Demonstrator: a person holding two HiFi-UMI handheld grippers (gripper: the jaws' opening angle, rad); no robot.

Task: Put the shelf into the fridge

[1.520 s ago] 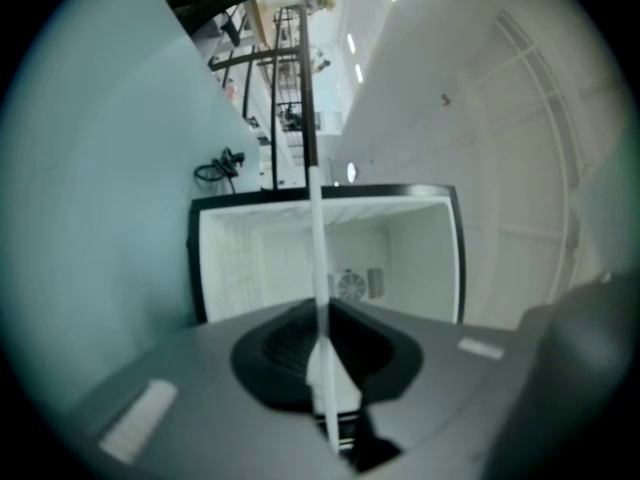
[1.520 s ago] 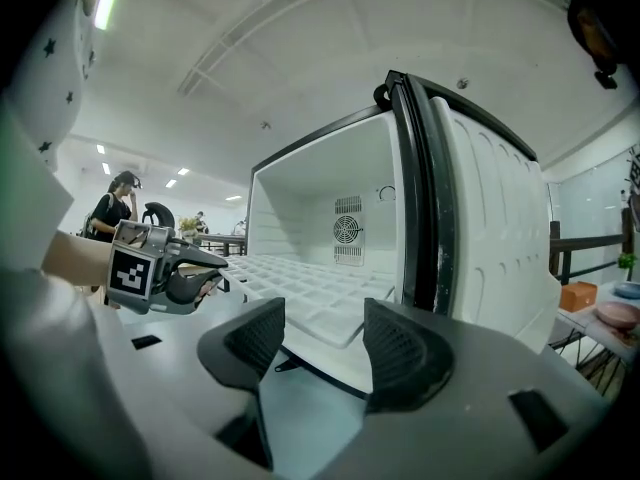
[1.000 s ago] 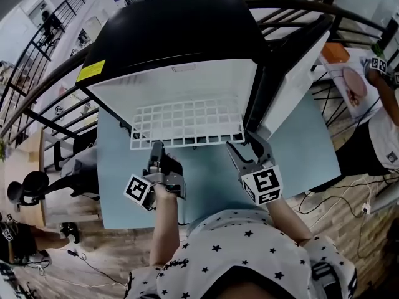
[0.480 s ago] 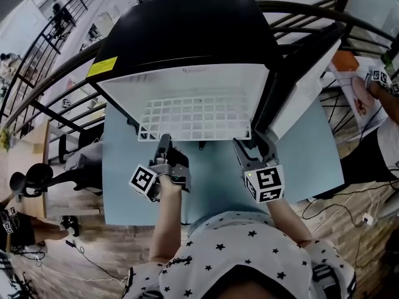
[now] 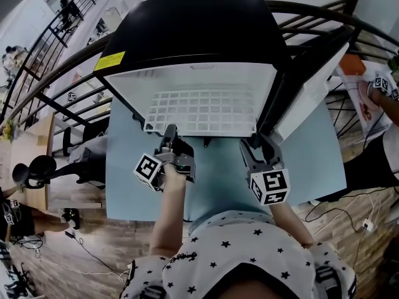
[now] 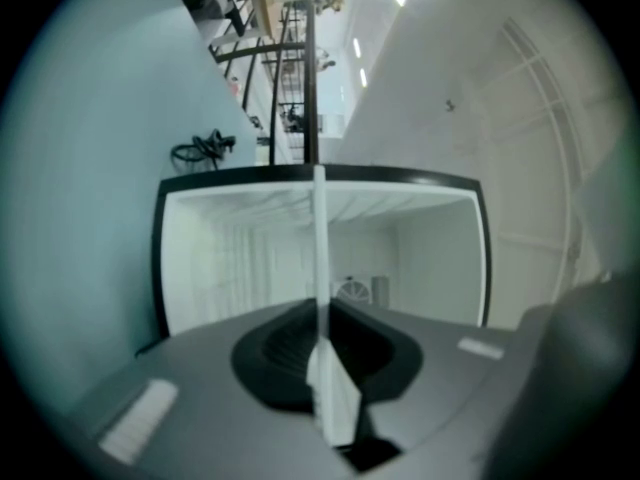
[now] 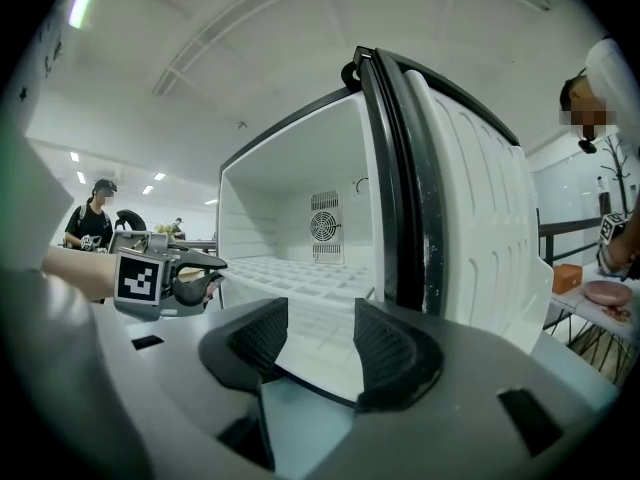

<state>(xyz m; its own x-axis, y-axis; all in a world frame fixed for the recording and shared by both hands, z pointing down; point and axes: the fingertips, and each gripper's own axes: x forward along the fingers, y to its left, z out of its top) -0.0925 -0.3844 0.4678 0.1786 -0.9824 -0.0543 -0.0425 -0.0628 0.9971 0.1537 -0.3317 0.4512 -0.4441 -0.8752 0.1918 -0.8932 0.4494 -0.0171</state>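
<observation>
The left tongs (image 5: pixel 169 132) gripped the shelf (image 5: pixel 202 111) by its edge; the right tongs (image 5: pixel 257 146) stood jaws apart, both forearms forward.

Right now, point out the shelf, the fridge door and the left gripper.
shelf (image 5: pixel 202 109): head view, middle of the white grid.
fridge door (image 7: pixel 470 208): right gripper view, ribbed white inner panel.
left gripper (image 5: pixel 169 131): head view, jaw tips, shut on the shelf's front edge.

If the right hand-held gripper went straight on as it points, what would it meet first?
Likely the front edge of the shelf, near its right corner at the fridge mouth; depth is unclear. The right hand-held gripper is open, empty.
</observation>
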